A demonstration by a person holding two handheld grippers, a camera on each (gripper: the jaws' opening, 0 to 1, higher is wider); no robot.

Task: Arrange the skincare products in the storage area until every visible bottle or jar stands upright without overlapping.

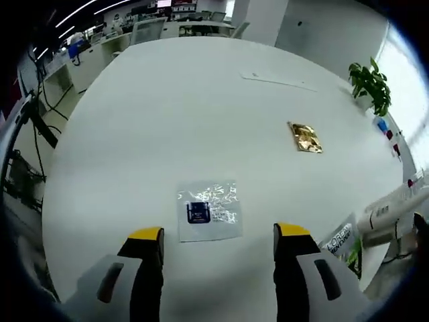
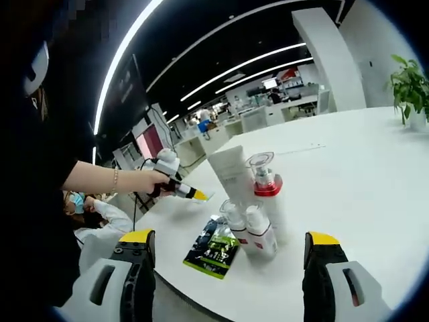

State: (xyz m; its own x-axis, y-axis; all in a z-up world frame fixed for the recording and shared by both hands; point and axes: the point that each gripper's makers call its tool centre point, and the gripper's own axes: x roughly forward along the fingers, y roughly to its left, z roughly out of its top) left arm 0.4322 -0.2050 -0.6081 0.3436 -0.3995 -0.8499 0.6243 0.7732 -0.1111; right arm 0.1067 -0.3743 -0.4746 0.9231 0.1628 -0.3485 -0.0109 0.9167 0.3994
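1. White tabletop (image 1: 167, 121) lies under your left gripper (image 1: 218, 245), whose jaws stand wide apart and hold nothing. A silver sachet (image 1: 208, 210) lies flat just ahead between them, and a gold sachet (image 1: 305, 137) lies well beyond.
2. Your right gripper (image 2: 228, 251) is likewise spread open and empty, facing the cluster near the table edge: a white tube (image 2: 231, 173), a red-collared pump bottle (image 2: 267, 194) and two small bottles (image 2: 248, 228) standing close together, with a green sachet (image 2: 214, 247) flat in front.
3. Approach the cluster slowly (the bottles look top-heavy and nearly touching).
4. I judge it best to grip one bottle low, then separate them.
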